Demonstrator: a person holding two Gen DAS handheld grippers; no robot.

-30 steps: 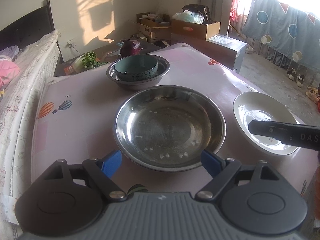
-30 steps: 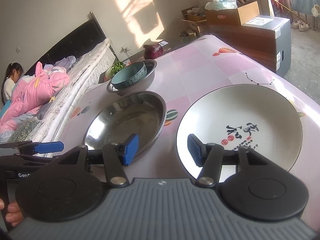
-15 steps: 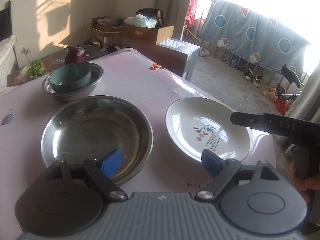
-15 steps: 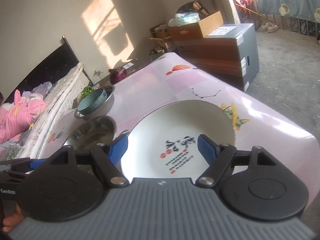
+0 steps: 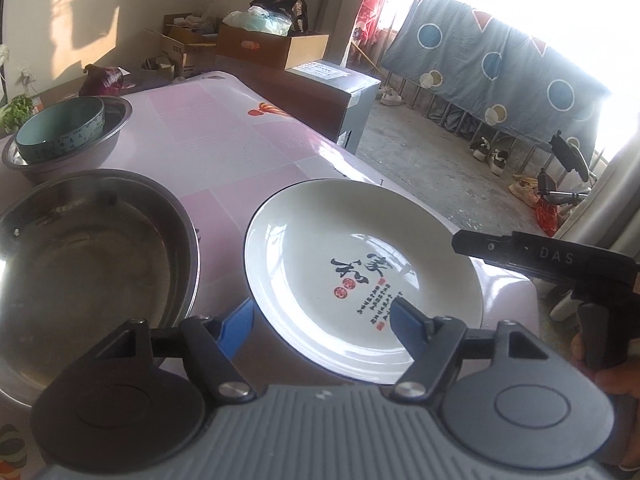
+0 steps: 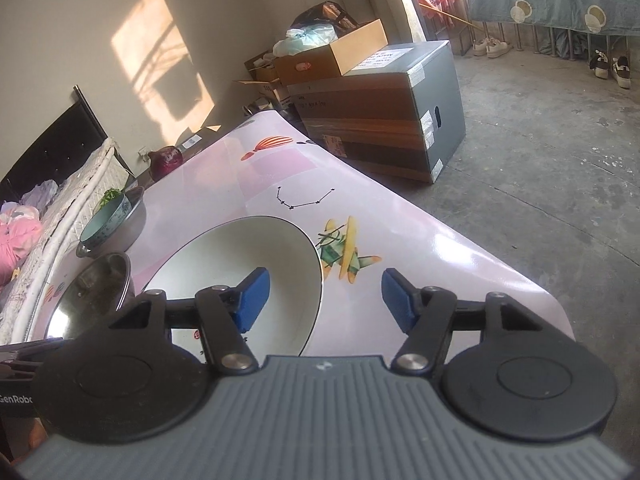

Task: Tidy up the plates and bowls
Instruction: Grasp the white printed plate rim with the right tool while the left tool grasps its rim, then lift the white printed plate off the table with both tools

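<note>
Both views swung from steel basin [image 5: 92, 256] to white plate [image 5: 360, 268] near surface's right edge; left tongs [image 5: 324, 322] and right tongs [image 6: 324, 300] just narrowed, straddling plate's rims, gripping nothing. Teal bowl [image 5: 60, 128] nested; plate, basin unstacked

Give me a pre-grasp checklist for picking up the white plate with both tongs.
1. White plate empty, flat on table: ok.
2. Left tongs straddle its near rim, having just been closing, pads not pressing: ok.
3. Right tongs straddle its other rim, also just closing, nothing gripped: ok.
4. Plate apart from large steel basin: ok.
5. Teal bowl nested in small steel basin: ok.
6. Plate's underside grip: cannot tell.
</note>
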